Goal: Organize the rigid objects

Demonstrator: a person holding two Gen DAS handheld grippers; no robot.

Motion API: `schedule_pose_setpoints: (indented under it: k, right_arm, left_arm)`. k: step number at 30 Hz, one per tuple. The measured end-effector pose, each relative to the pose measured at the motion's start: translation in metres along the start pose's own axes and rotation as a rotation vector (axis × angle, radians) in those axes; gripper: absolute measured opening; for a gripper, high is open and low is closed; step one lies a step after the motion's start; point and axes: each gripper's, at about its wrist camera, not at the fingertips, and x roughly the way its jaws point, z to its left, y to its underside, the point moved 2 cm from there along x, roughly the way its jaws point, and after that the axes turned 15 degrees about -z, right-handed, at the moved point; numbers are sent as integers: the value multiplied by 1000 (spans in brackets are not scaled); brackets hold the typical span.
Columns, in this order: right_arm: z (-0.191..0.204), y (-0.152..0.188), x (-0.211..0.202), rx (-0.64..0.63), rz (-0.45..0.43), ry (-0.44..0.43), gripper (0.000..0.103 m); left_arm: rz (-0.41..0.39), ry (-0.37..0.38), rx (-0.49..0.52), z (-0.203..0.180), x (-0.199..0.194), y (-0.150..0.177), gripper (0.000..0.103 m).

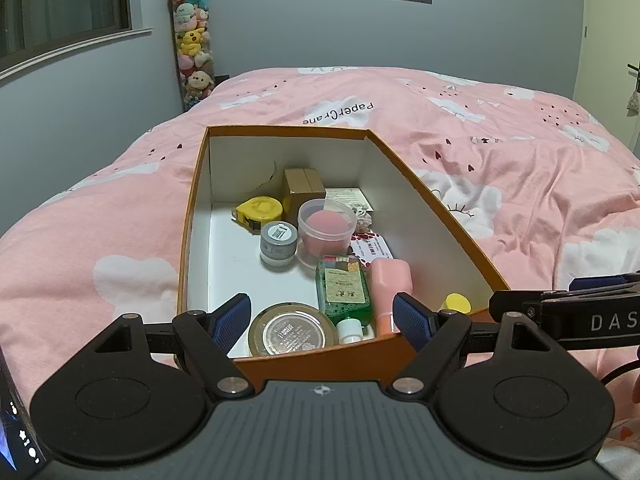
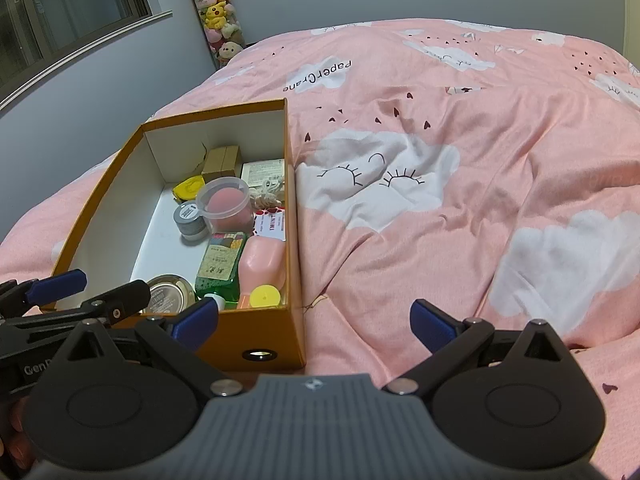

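The orange cardboard box (image 1: 436, 196) sits on the pink cloud-print bedspread (image 2: 460, 240) and already holds the small rigid things: a yellow tape measure (image 1: 259, 211), a grey-lidded jar (image 1: 279, 243), a clear tub with a pink sponge (image 1: 326, 229), a green bottle (image 1: 344, 294), a pink bottle (image 1: 390, 284), a round gold tin (image 1: 291, 330) and a brown carton (image 1: 304, 188), mostly crowded along the right wall. The bedspread around it looks bare, so the job seems nearly finished. For any tidying, come down slowly over one item and grip it across its narrow side without nudging its neighbours. The left gripper (image 1: 322, 318) hovers at the box's near end, fingers spread wide and holding nothing; the right gripper (image 2: 314, 318) hangs beside the box over the bed, likewise wide open and empty.
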Motion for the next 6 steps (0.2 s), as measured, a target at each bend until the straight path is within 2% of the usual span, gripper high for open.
schedule_pose_setpoints:
  k: [6]
  right_arm:
    - [0, 0, 0, 0, 1, 0, 100]
  left_arm:
    - [0, 4, -1, 0, -1, 0, 94]
